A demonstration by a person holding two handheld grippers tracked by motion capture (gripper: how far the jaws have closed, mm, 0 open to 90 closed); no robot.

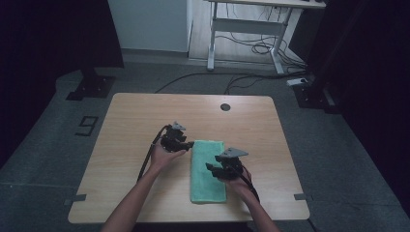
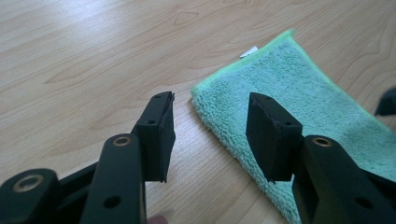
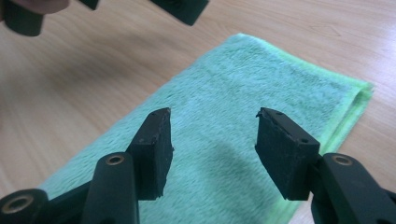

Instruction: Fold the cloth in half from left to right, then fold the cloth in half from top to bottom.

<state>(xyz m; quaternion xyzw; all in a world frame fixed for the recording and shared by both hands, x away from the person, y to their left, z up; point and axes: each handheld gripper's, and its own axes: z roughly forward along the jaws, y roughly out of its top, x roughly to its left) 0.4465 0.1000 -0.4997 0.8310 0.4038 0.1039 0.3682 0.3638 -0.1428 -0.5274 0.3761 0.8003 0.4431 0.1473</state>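
High view: a folded, mint-green terry cloth (image 1: 208, 170) lies flat on the light wooden tabletop (image 1: 130, 121), its long side running from near to far, a little right of the tabletop's middle and toward its near edge. Your left gripper (image 1: 186, 144), black with a grey three-cornered plate on top, sits at the cloth's far left corner; your right gripper (image 1: 212, 168), of the same build, is over the cloth's right half, near its middle. A small dark round grommet (image 1: 225, 107) is set in the tabletop near the far edge, well apart from the cloth. Left gripper view: your jaws stand wide apart with nothing between them; one jaw is over bare wood just beside the cloth's corner (image 2: 299, 98), the other over the pile itself, and a small white tag (image 2: 249, 52) shows at the cloth's far edge. Right gripper view: your right jaws are likewise spread wide and hold nothing, both over the green pile (image 3: 243, 88), whose folded, brighter-green edge runs along the right; parts of your left gripper (image 3: 182, 7) appear at the top of this view. Whether either set of jaws touches the cloth cannot be told.
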